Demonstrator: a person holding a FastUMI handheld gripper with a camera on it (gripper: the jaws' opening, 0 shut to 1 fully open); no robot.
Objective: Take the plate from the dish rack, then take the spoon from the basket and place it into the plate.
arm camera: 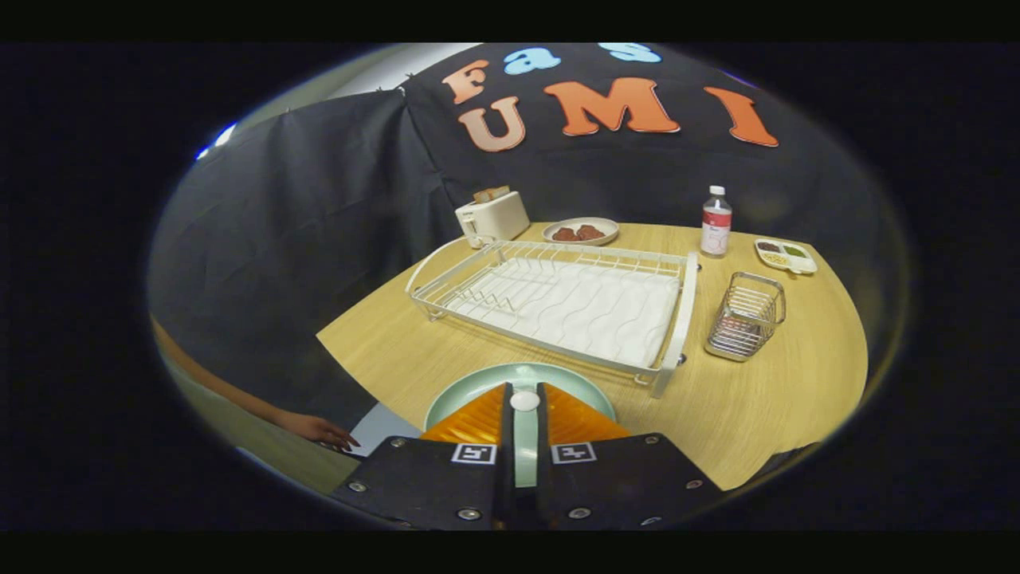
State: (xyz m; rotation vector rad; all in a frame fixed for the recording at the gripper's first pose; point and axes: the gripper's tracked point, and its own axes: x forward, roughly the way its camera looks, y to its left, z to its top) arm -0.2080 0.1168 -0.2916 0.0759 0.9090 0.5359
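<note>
A pale green plate [478, 387] lies flat on the wooden table [765, 399], just in front of the white wire dish rack [558, 303]. My gripper [524, 401] hovers over the plate with its fingers nearly together. A small white rounded piece, the end of the spoon [524, 400], is pinched between the fingertips; the rest of the spoon is hidden. The dish rack holds no dishes. The wire basket [745, 316] stands to the right of the rack and looks empty.
Behind the rack stand a white toaster [492, 215], a dish with brown food [581, 231], a bottle [715, 222] and a small divided tray [786, 255]. A person's hand [319, 430] rests at the table's near left edge.
</note>
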